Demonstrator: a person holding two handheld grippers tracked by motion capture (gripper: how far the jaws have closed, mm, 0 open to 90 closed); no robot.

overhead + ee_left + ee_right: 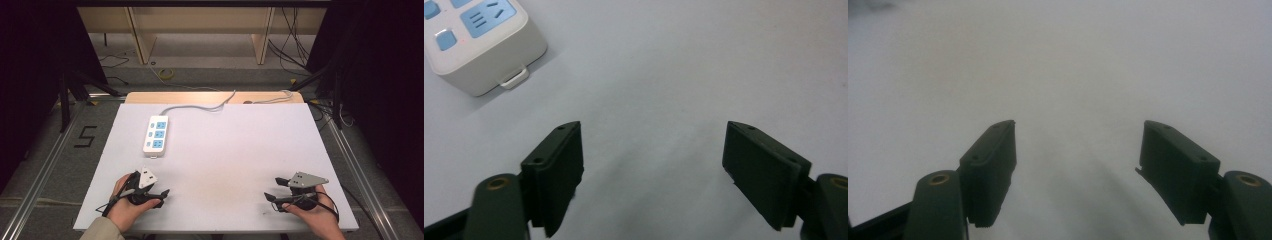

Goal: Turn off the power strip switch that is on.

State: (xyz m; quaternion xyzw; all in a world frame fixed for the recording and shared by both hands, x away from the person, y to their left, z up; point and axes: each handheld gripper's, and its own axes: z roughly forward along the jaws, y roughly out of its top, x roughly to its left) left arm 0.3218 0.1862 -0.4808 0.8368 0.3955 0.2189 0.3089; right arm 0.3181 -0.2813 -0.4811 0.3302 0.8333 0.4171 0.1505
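Both grippers' jaws apart; power strip point(479, 42) beside left gripper point(654, 165), perhaps lit.

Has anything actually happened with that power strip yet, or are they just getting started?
It looks like the very start. Done: nothing that shows; the power strip lies flat on the table with its sockets free and its cable trailing off the far edge. In hand: nothing; the left gripper and right gripper rest near the front edge, jaws open with nothing between them. Left: probably every step, starting with a reach toward the strip.
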